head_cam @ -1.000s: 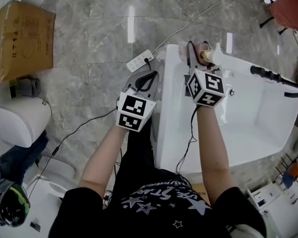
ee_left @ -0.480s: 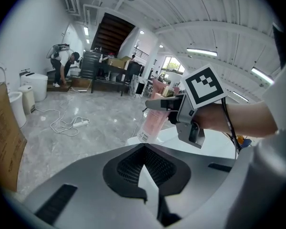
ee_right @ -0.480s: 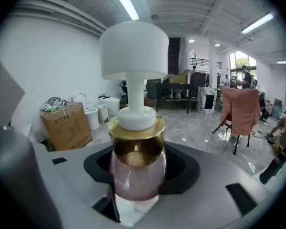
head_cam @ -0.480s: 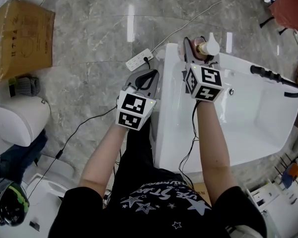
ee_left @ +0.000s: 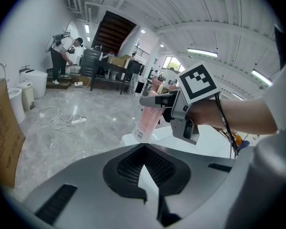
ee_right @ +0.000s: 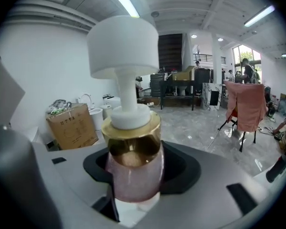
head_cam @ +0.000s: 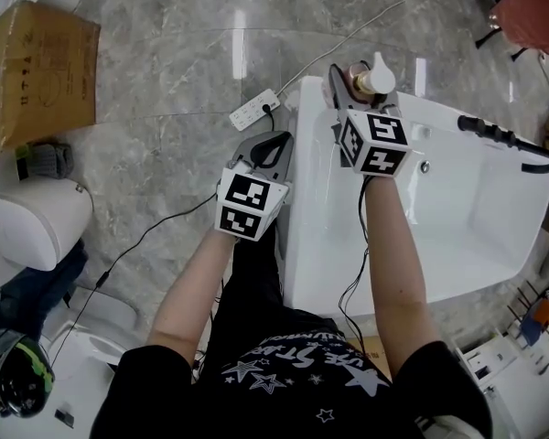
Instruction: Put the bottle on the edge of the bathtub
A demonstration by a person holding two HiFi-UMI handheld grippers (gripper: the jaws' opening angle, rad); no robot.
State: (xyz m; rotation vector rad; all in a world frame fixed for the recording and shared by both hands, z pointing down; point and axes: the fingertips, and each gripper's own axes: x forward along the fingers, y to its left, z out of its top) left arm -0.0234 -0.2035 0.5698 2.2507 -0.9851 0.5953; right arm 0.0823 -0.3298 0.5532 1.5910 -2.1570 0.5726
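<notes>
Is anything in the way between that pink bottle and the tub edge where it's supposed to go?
Nothing visible. The right gripper, its jaws just opened slightly with the bottle between them, holds it right over the bare corner rim of the bathtub. The black hand shower lies well aside.

The person wears a black short-sleeved T-shirt [head_cam: 284,382] printed with white stars and lettering, above dark trousers [head_cam: 252,277]. A thin black cable [head_cam: 357,245] hangs beside the right forearm.
</notes>
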